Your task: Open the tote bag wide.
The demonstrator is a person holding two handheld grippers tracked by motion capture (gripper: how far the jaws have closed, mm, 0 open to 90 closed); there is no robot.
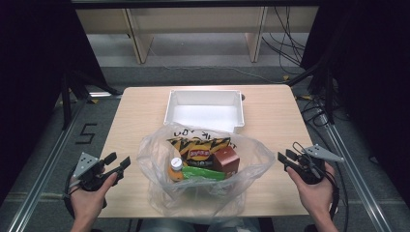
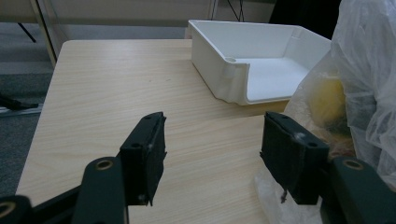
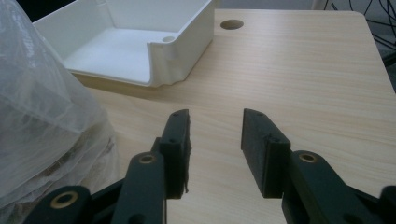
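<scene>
high view: clear plastic bag (image 1: 203, 166) sits at the near middle of the wooden table (image 1: 130, 111), mouth open upward. inside it — a yellow-and-black striped snack packet (image 1: 198, 143), a brown-red carton (image 1: 226, 159), a green packet (image 1: 203, 173) and a bottle with a white cap (image 1: 177, 164) lying close together. white open-topped bin (image 1: 205, 110) stands just behind the bag, near the far edge, nothing in it.

left gripper (image 1: 118, 164) held at the table's left edge, beside the bag but apart from it; jaws spread, nothing between them. in the left gripper view (image 2: 212, 154) bare tabletop shows through the gap, and the bag's film lies just beside the right-hand jaw — contact not certain.

right gripper (image 1: 286, 159) at the right edge, near the bag's right side, not touching. in the right gripper view (image 3: 215, 140) the jaws stand apart over bare wood, holding nothing; bag at the left of that view, bin beyond.

a round hole (image 3: 232, 24) in the tabletop lies just beside the bin's corner.
</scene>
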